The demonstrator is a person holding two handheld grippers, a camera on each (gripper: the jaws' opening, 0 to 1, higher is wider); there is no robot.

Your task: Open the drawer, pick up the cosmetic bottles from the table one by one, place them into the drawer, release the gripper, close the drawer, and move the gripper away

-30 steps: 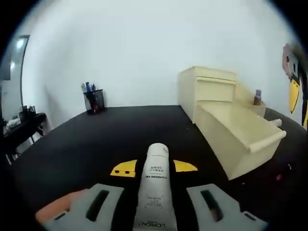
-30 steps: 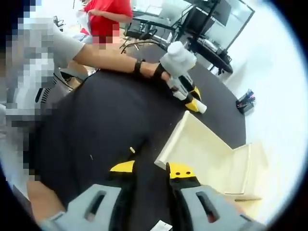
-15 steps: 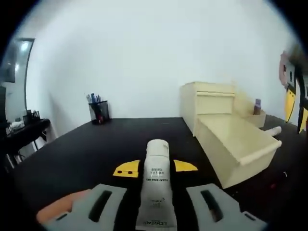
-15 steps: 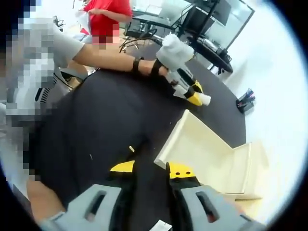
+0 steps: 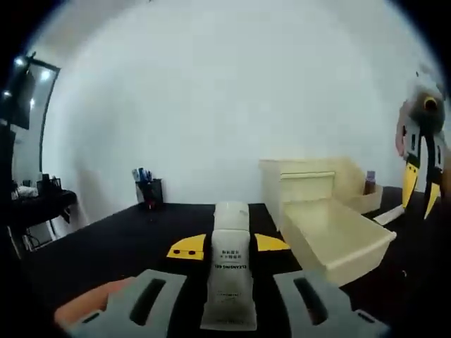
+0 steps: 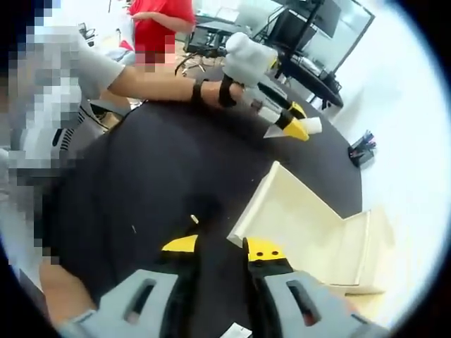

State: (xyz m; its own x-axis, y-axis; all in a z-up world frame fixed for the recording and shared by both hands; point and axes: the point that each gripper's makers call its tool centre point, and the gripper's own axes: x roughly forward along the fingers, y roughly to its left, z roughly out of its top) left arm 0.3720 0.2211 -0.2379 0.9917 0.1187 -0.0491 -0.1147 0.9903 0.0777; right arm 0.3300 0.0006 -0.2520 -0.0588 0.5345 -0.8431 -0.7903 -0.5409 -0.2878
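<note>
Left gripper (image 5: 229, 243) clamped on tube (image 5: 230, 282) lengthwise between its jaws, held clear above the table (image 5: 127, 236), likely for carrying to the open drawer (image 5: 337, 236) at right. Right gripper (image 6: 220, 245) empty, tips nearly together, parked near the drawer's front.

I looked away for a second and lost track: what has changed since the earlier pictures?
In the right gripper view, the left gripper has lifted the white cleansing gel tube higher above the black table, toward the open drawer; the tube stays clamped. The right gripper hangs unchanged, jaws nearly together and empty, and the drawer has not moved.
</note>
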